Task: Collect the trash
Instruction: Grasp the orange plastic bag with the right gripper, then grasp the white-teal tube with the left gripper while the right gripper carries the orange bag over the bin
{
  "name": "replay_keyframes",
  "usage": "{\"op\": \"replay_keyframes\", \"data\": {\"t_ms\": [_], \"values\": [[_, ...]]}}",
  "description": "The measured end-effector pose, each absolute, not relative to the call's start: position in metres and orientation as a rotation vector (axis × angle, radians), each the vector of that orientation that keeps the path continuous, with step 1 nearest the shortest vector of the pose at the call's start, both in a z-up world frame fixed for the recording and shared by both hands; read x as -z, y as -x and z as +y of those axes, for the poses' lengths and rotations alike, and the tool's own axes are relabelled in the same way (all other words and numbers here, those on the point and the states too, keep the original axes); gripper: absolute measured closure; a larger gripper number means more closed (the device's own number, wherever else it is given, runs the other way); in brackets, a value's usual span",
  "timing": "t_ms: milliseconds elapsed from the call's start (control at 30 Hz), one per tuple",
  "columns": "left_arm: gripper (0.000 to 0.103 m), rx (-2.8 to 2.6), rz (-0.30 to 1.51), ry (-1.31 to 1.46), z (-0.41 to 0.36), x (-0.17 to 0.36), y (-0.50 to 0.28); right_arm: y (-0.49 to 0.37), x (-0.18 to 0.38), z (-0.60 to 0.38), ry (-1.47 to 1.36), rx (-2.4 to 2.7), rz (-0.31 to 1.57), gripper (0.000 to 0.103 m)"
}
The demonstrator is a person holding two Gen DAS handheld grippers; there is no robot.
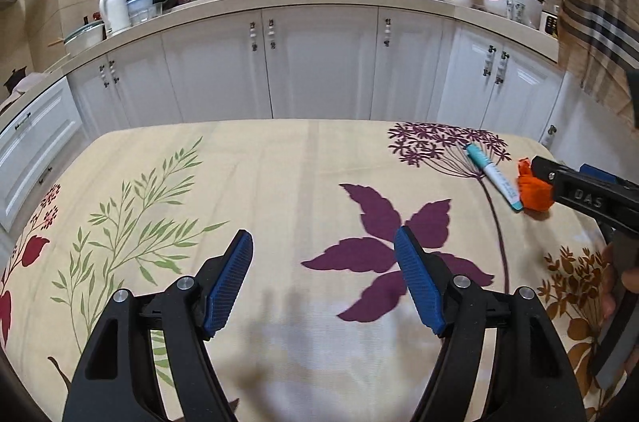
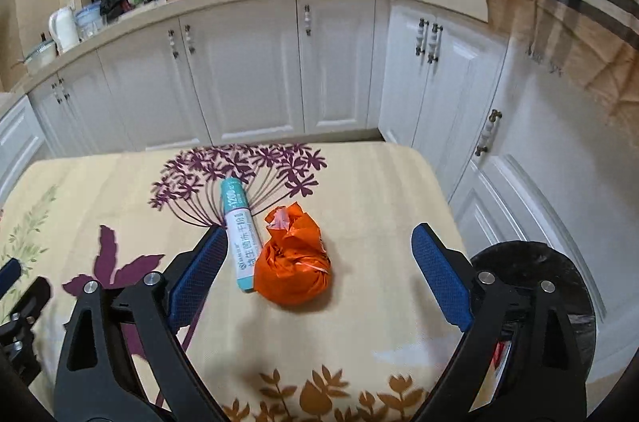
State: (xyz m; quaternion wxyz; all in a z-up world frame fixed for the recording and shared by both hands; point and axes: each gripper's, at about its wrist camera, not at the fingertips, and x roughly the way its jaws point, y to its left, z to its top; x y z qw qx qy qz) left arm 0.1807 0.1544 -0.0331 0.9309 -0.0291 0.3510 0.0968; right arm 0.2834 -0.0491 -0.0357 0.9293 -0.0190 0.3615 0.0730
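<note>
The orange bag (image 2: 295, 264), knotted into a crumpled ball, lies on the floral cloth of the desk (image 2: 359, 334), touching a white and teal tube (image 2: 239, 236) along its 9 o'clock side. The bag looks light, soft and a little slippery, likely to squash and slide under pressure; the bulging middle seems the safest place to pinch, while the loose knot at 12 o'clock may tear or slip. The tube looks light and stiff, apt to roll, so a hold across its middle would suit it.

The right gripper (image 2: 319, 278) has its jaws spread wide and holds nothing. They straddle both pieces of trash: the left blue pad (image 2: 195, 278) sits just beside the tube, perhaps touching it, and the right pad is well apart from the bag. A dark round bin (image 2: 559, 270) shows at 4 o'clock beyond the desk edge.

The left gripper (image 1: 323, 282) hangs over bare cloth with its jaws wide apart, empty, with the trash at its 2 o'clock.
</note>
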Motion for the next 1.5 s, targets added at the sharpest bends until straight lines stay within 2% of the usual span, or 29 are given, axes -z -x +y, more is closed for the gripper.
{"op": "replay_keyframes", "data": {"t_ms": [33, 100, 233, 300, 600, 1133, 1500], "values": [[0.032, -0.198, 0.72, 0.062, 0.156, 0.033, -0.181, -0.286, 0.038, -0.048, 0.046, -0.142, 0.749, 0.014], [0.032, -0.195, 0.721, 0.069, 0.157, 0.034, -0.183, -0.291, 0.044, -0.046, 0.056, -0.129, 0.768, 0.024], [0.032, -0.18, 0.72, 0.076, 0.154, 0.034, -0.185, -0.297, 0.05, -0.05, 0.032, -0.151, 0.814, 0.039], [0.032, -0.167, 0.721, 0.078, 0.15, 0.033, -0.188, -0.298, 0.052, -0.05, 0.032, -0.172, 0.827, 0.062], [0.032, -0.08, 0.727, 0.054, 0.109, 0.031, -0.206, -0.279, 0.047, -0.068, 0.052, -0.163, 0.804, 0.063], [0.032, 0.001, 0.812, -0.013, 0.03, 0.046, -0.271, -0.248, 0.038, -0.159, 0.015, -0.062, 0.76, 0.063], [0.031, -0.04, 0.881, -0.033, 0.021, 0.059, -0.31, -0.25, 0.043, -0.189, -0.024, -0.051, 0.751, 0.063]]}}
